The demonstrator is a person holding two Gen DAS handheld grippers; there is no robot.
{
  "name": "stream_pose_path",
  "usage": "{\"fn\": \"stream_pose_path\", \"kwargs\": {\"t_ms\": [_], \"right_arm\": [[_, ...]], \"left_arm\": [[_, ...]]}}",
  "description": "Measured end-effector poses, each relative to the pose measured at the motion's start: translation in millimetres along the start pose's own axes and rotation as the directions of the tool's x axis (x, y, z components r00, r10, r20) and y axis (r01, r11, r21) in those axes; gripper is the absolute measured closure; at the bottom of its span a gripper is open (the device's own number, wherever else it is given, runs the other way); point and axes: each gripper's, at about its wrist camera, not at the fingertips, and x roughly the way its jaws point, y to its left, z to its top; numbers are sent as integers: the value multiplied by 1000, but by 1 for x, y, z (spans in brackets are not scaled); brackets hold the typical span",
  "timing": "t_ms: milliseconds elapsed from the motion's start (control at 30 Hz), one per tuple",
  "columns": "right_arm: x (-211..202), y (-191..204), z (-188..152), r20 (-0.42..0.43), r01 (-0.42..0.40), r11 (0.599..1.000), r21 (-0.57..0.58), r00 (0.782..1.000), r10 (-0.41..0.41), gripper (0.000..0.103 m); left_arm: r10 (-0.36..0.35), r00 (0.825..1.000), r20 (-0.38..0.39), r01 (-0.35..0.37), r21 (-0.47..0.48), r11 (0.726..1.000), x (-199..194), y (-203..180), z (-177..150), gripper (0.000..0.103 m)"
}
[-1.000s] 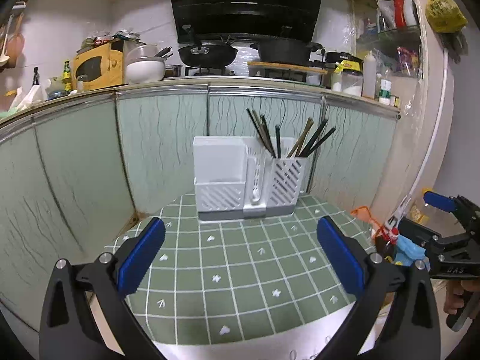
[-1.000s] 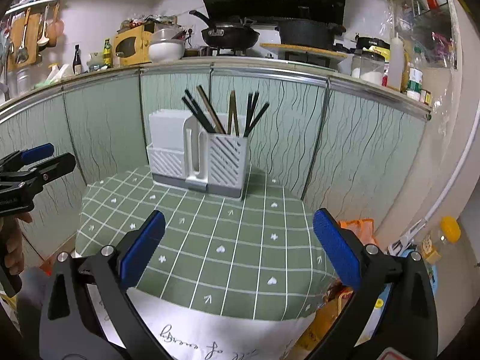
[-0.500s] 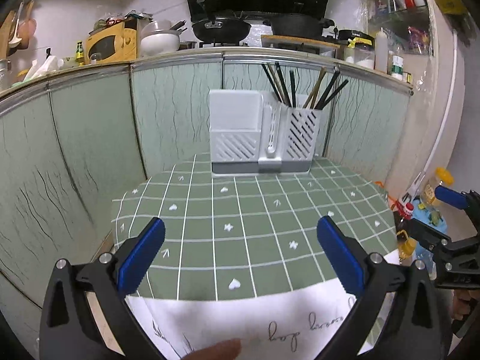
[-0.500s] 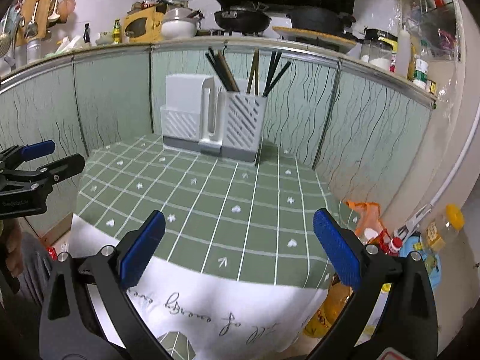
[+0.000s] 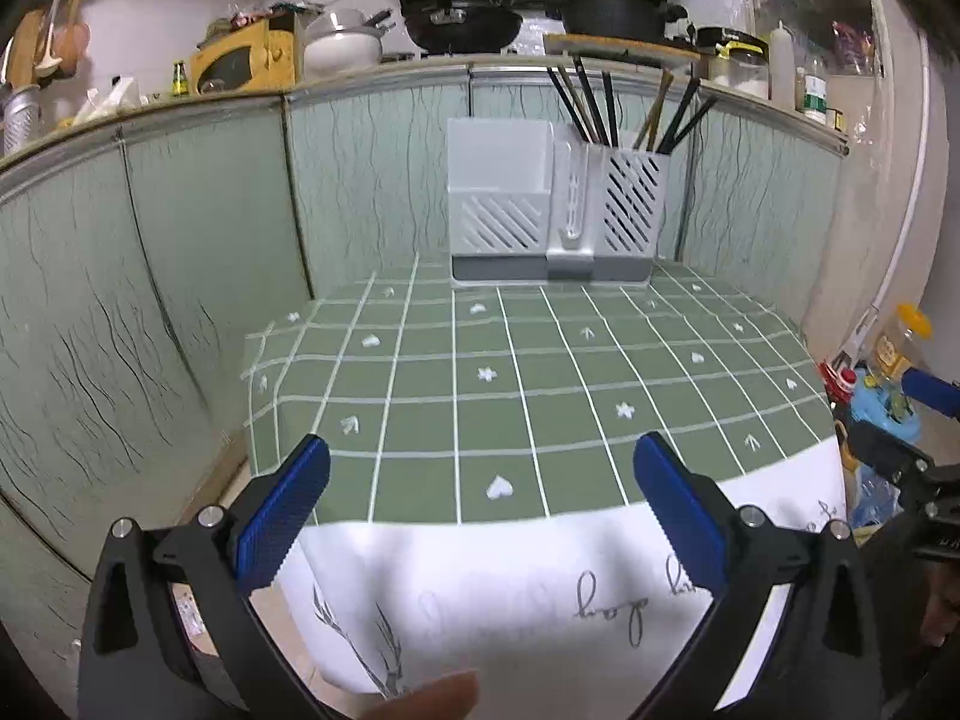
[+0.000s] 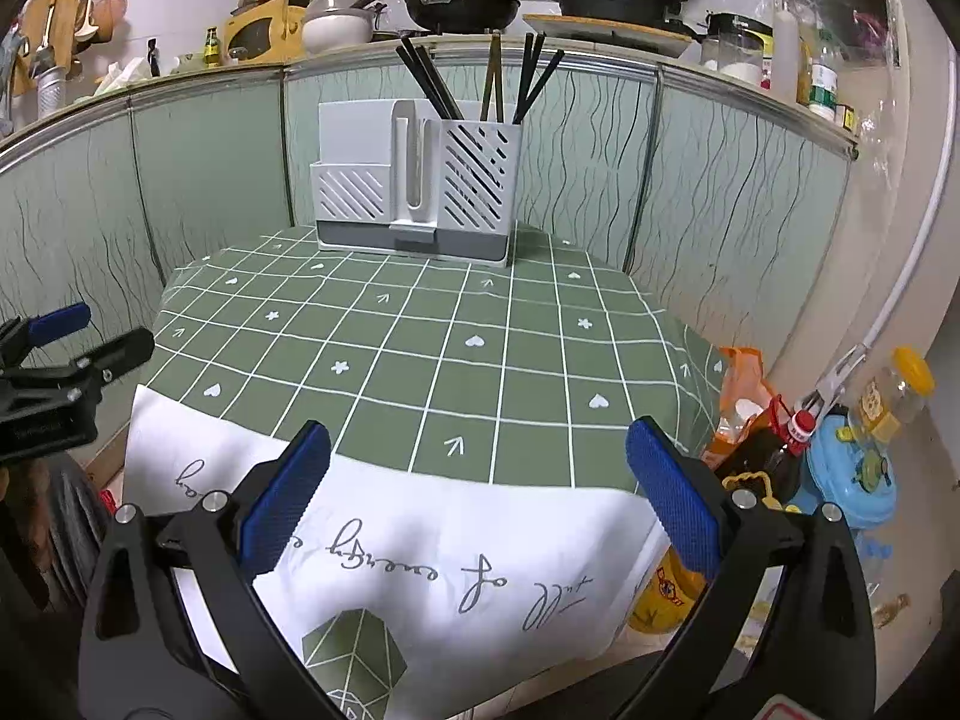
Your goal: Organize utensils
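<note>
A white slotted utensil holder [image 5: 555,216] stands at the far edge of the green checked table [image 5: 540,384]; it also shows in the right wrist view [image 6: 417,192]. Several dark chopsticks [image 5: 606,105] stand in its right compartment, seen too in the right wrist view [image 6: 480,81]. A spoon hangs in its middle slot [image 5: 573,198]. My left gripper [image 5: 480,501] is open and empty, hovering off the table's front edge. My right gripper [image 6: 477,492] is open and empty, also off the front edge.
A white printed cloth [image 6: 420,546] hangs over the table's front. Green panelled walls [image 5: 180,252] enclose the table at left and back. Bottles and a blue toy [image 6: 852,468] sit on the floor at right. The counter above holds pans [image 6: 462,0].
Both grippers have pulled back and lowered away from the holder, so the table's front edge and the white cloth came into view. Both stay open.
</note>
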Motion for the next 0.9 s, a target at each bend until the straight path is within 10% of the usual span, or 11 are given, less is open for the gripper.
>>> {"fn": "stream_pose_path", "kwargs": {"t_ms": [900], "right_arm": [[-7, -1, 0, 7, 10, 1000, 15, 1000, -10, 8]], "left_arm": [[6, 1000, -24, -6, 2, 1000, -2, 0, -3, 5]]}}
